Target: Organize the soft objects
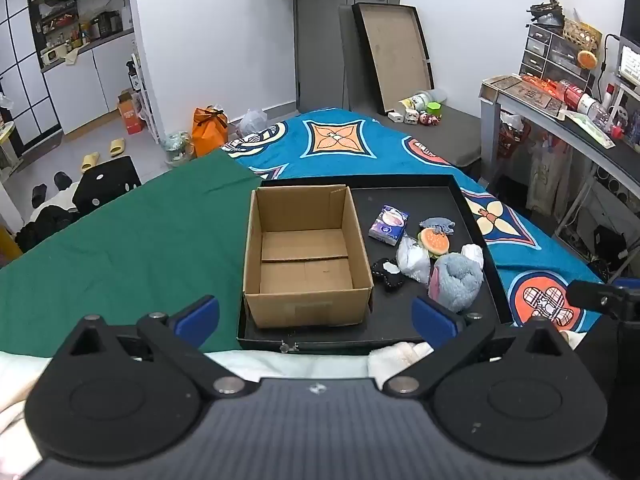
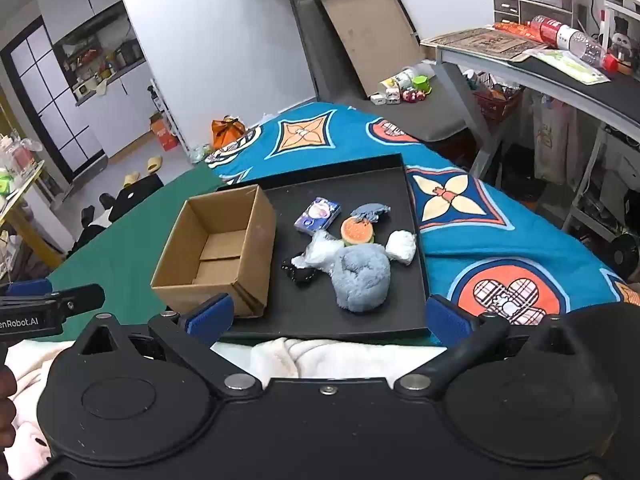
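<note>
An empty cardboard box (image 1: 306, 254) (image 2: 218, 250) stands on the left of a black tray (image 1: 424, 196) (image 2: 384, 312) on the bed. To its right lie soft things: a grey plush (image 1: 456, 280) (image 2: 362, 278), a burger-shaped toy (image 1: 434, 240) (image 2: 357, 231), a tissue pack (image 1: 389, 224) (image 2: 318, 214), a white bag (image 1: 412, 260) (image 2: 320, 254), a white bundle (image 1: 473, 254) (image 2: 401, 247), a small black piece (image 1: 387, 274) (image 2: 300, 274) and a grey rag (image 1: 438, 224) (image 2: 370, 211). My left gripper (image 1: 316, 316) is open and empty, near the tray's front edge. My right gripper (image 2: 328, 316) is open and empty, just short of the plush.
The bed carries a green cloth (image 1: 120, 248) on the left and a blue patterned cover (image 1: 344, 140) behind and right. A white blanket (image 2: 320, 356) lies under both grippers. A desk (image 2: 540, 72) stands at the right. The floor at the left holds shoes and bags.
</note>
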Demonstrator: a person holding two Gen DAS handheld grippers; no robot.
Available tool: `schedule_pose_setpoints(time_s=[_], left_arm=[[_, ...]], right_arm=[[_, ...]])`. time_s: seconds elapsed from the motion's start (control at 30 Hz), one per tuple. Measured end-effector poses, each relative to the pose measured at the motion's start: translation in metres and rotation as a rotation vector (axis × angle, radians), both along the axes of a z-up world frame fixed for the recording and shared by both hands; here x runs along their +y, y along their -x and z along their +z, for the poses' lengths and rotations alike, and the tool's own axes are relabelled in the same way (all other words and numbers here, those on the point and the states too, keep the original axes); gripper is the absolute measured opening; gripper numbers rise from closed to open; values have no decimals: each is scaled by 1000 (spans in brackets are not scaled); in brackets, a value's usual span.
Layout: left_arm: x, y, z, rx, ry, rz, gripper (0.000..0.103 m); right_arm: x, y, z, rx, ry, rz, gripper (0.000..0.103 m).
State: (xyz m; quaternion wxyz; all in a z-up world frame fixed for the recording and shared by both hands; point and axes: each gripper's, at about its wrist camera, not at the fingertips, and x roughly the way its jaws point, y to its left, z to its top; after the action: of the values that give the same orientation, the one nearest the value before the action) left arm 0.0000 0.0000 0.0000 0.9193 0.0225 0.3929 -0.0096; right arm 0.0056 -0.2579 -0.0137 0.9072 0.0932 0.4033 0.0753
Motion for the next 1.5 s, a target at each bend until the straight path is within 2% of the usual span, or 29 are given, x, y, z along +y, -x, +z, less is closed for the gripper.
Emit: schedule_pose_setpoints(time_s=[0.47, 1.5], left_arm=[[6, 4, 1, -2, 27, 0, 102], [8, 16, 5, -19, 48, 13, 102]], right_arm=[[4, 0, 1, 29, -18, 1, 103], [5, 11, 7, -5, 6, -10, 103]])
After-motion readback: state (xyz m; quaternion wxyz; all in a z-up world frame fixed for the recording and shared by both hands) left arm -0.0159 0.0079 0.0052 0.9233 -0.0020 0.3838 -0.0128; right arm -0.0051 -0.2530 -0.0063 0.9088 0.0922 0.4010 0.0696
